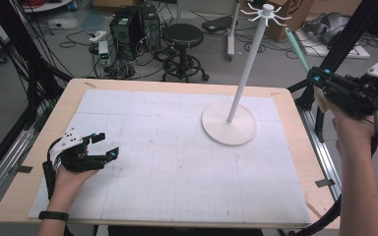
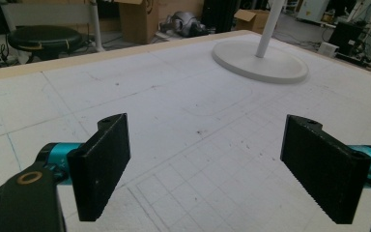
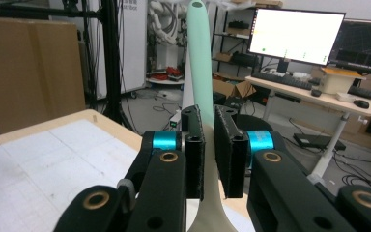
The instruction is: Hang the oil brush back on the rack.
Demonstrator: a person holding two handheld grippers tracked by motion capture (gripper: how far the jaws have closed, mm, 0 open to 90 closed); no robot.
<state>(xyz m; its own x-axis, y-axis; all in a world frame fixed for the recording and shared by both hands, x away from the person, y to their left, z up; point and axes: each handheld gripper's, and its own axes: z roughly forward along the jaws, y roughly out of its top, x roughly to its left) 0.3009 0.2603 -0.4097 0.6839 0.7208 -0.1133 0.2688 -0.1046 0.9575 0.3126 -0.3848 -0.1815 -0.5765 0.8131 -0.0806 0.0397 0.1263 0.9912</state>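
The right gripper, raised off the table's right edge, clamps a utensil with a long, slim mint-green handle and cream lower end, pointing up toward the white rack. The left gripper rests near-left, jaws wide apart, empty.

**Colours and patterns on the bench**

The long utensil with a mint-green handle fades to cream at its lower end, upper middle of the right gripper view. The right hand-held gripper clamping it is black with turquoise collars and brass-coloured rivets. The left hand-held gripper has the same black pads and turquoise collars. The pale wooden bench carries a white mat with a faint grid. The round-based stand with hooked top is plain white.
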